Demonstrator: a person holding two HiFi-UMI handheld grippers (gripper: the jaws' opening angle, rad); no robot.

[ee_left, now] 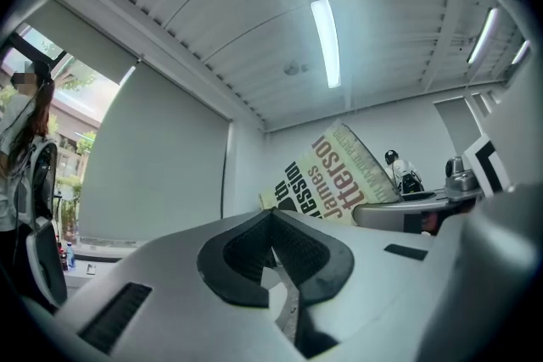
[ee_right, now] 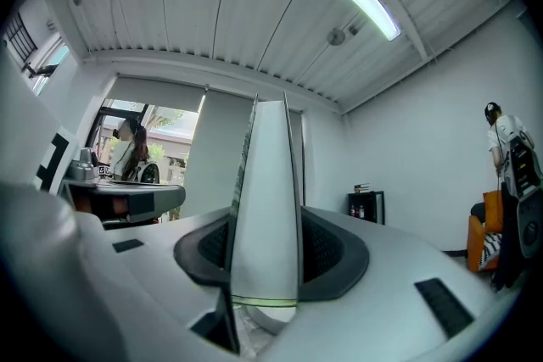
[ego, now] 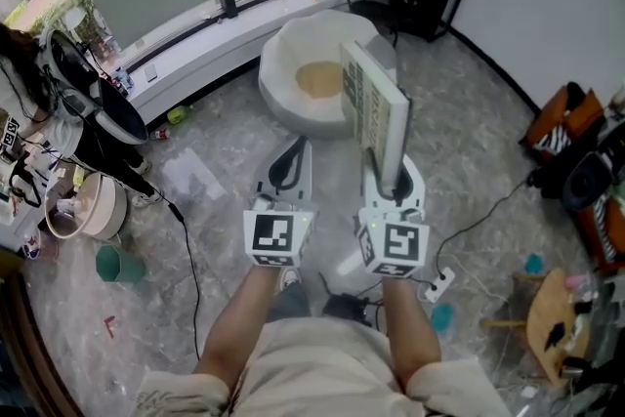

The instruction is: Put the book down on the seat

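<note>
Just short of the seat point(ego: 283, 63), the right gripper point(ego: 391, 179) clamps the book point(ego: 372, 108) upright by its lower edge, probably for tipping it flat; the left gripper point(ego: 289, 167) is closed, empty.

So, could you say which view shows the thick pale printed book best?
The head view: the whole pale book stands on edge in the right gripper, before the white round seat. The left gripper view catches part of its cover; the right gripper view sees it edge-on between the jaws.
</note>
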